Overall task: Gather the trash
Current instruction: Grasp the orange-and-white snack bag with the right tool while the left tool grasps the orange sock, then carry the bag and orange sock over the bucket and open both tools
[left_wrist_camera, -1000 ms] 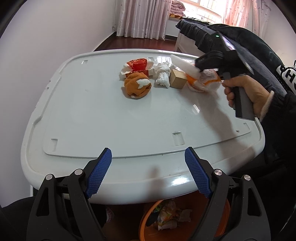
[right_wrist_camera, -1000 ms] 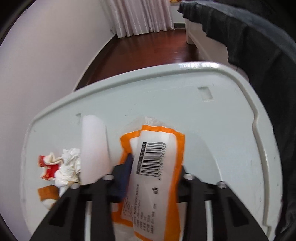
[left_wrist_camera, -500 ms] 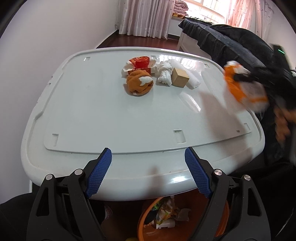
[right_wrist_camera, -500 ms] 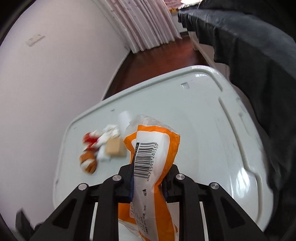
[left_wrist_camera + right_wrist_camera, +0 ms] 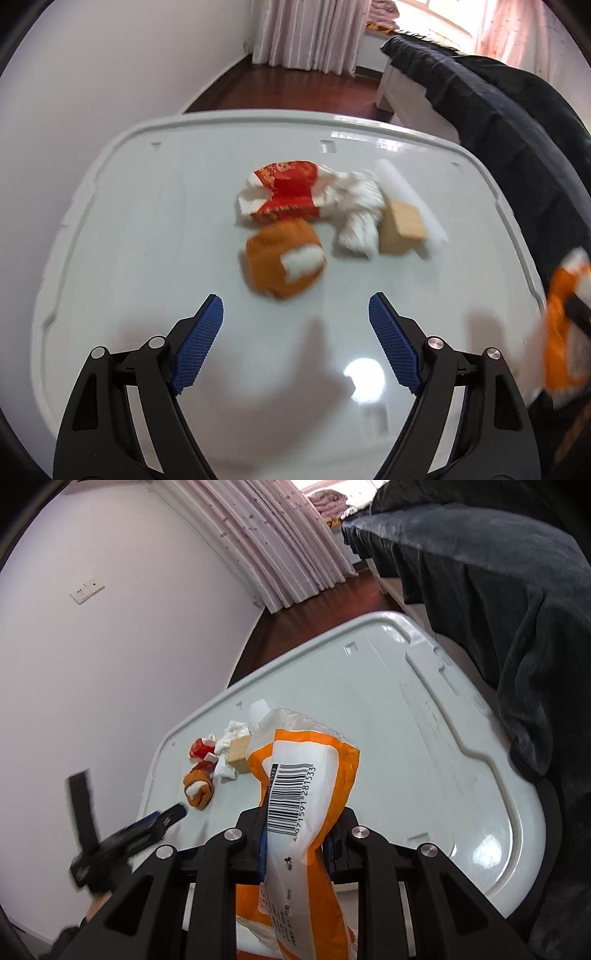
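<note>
Nearest the right camera, the right gripper (image 5: 297,836) is clamped hard on an orange-and-white snack wrapper (image 5: 303,801), barcode facing up, the bag dangling clear of the white plastic table (image 5: 424,760) near its front edge. That looks like the carry-away step: one piece lifted and headed for disposal, though no bin shows right now. Over on the left, the left gripper (image 5: 295,341) hangs above the tabletop with its blue pads spread wide and nothing between them, aimed at the remaining litter. Closest to it lies one orange crumpled wrapper (image 5: 282,264); just behind sits one red-and-white wrapper (image 5: 286,192), one wad of white tissue (image 5: 356,221), one small tan block (image 5: 400,227) touching the tissue, and one pale translucent strip (image 5: 410,197) beyond it. That makes five pieces on the table, one in the air. The next move probably calls for dropping onto the orange wrapper and closing around its bulk. Beyond, a dark blanket (image 5: 498,609) and pink curtains (image 5: 310,33).
</note>
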A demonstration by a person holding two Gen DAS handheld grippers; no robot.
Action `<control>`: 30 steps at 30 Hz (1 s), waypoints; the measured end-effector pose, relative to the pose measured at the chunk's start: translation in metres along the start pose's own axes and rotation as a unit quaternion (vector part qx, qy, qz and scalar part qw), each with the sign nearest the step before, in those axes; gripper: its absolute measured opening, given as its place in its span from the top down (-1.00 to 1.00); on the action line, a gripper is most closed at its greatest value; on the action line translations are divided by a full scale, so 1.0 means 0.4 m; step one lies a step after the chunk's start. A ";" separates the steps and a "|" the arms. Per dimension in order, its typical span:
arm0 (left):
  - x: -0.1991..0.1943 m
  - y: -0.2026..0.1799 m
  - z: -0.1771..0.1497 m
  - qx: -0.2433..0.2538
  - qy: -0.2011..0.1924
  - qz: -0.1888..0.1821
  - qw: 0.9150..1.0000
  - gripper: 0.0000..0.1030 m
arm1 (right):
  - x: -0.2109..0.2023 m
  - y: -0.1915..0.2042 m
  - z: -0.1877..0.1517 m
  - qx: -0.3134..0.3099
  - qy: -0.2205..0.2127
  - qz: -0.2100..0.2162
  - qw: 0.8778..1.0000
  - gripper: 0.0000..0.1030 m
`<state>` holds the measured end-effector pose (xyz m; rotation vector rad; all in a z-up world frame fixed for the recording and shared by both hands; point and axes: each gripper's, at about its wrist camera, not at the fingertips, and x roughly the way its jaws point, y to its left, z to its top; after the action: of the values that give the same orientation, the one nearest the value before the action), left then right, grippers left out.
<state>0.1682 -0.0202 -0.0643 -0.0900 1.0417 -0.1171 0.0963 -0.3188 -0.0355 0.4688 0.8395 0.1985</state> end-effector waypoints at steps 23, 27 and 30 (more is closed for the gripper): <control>0.013 -0.022 0.000 0.020 -0.043 0.042 0.998 0.40 | 0.041 0.021 0.010 -0.008 0.008 0.012 1.000 0.55; -0.131 -0.042 -0.049 0.037 -0.066 0.015 0.997 0.40 | 0.036 0.037 0.007 -0.016 0.000 0.015 1.000 0.55; -0.256 -0.057 -0.124 0.058 -0.083 -0.009 0.995 0.40 | 0.010 0.060 -0.009 -0.036 -0.018 0.016 0.999 0.55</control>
<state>0.0729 -0.0292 0.0014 -0.0038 0.8657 -0.1839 0.0966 -0.2953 -0.0288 0.4163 0.7882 0.2481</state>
